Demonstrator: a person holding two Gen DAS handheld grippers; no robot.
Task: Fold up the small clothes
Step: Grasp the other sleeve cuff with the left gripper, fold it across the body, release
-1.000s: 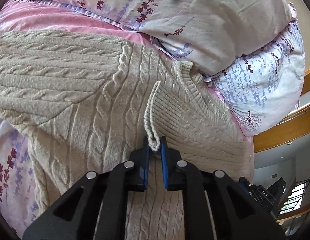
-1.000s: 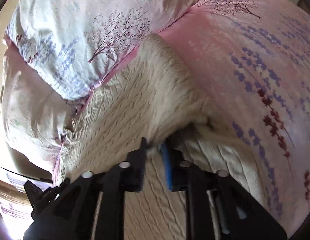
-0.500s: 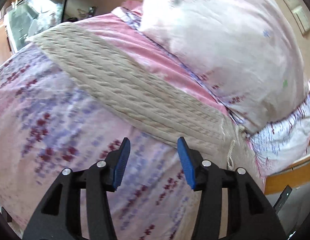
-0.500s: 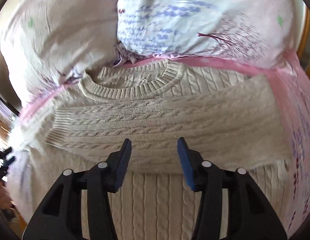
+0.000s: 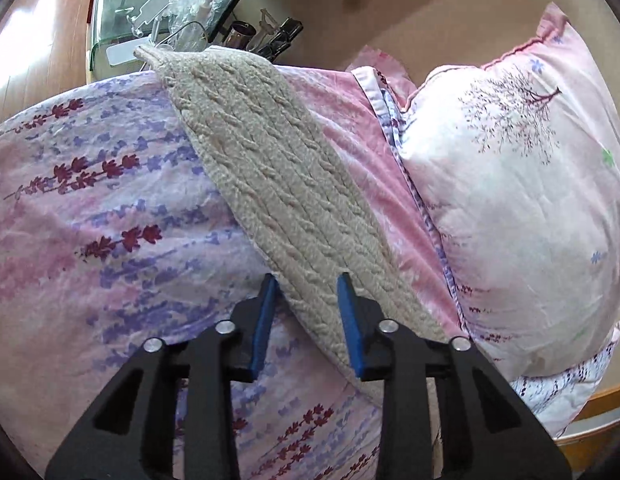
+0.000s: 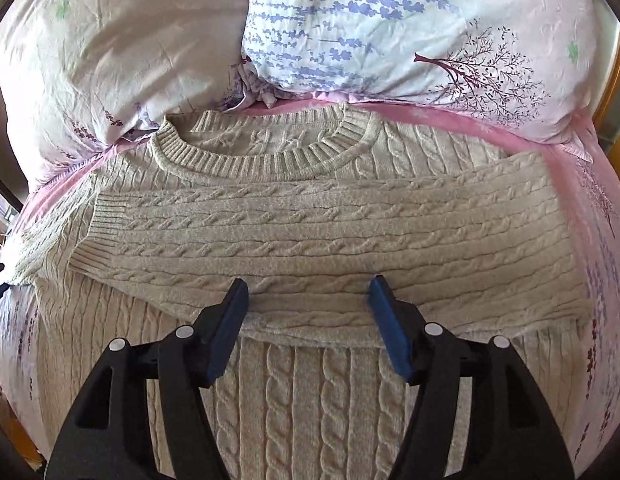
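Right wrist view: floral bedsheet (image 6: 602, 216) under sweater (image 6: 310, 232), pillows (image 6: 390, 28) behind, right gripper (image 6: 307, 308) open.

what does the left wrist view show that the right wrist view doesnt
Only the left wrist view: the unfolded sleeve stretched across the bedspread, a cluttered glass table beyond the bed, and the left gripper around the sleeve. Only the right wrist view: the ribbed collar, the sleeve folded across the chest, and the open right gripper. Both: beige cable-knit sweater, floral pillows.
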